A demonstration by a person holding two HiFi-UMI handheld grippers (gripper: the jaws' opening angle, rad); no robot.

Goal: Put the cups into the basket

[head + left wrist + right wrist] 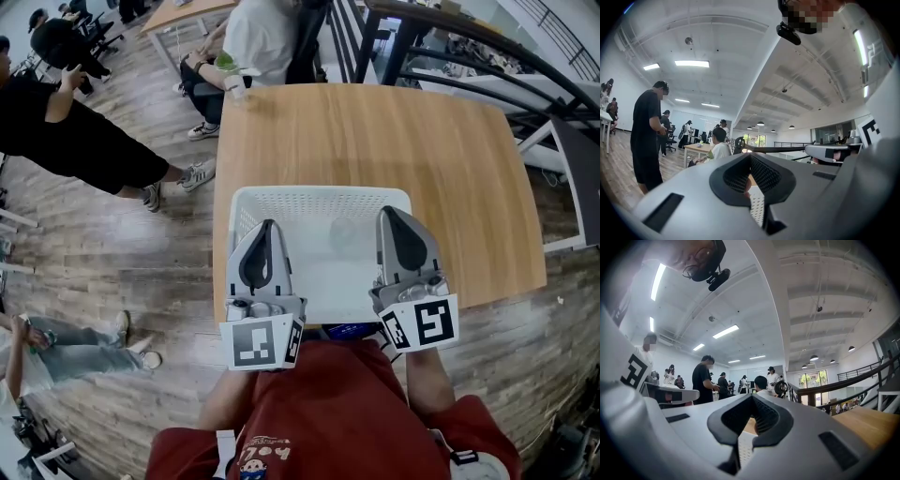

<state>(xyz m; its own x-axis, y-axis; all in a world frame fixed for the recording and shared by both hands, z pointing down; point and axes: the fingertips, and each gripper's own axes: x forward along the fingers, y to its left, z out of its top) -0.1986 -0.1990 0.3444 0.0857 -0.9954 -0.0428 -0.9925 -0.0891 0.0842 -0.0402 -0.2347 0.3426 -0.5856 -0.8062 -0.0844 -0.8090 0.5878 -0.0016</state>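
Two hand-held grippers sit level above a white perforated basket (319, 193), which stands on the wooden table (394, 131) at the edge nearest the person. At far left, a bystander in black (84, 141) stands on the plank floor. A clear container (232, 80) with green at its top rests at the table's far left corner, well apart from the basket. The left gripper (265, 227) hangs over the basket's left side, its jaws pressed together with nothing between them. Inside the basket, near the middle, a faint clear round shape (342, 232) shows — possibly a cup, too pale to be sure. The right gripper (394, 214) hangs over the basket's right side — jaws likewise closed and empty.
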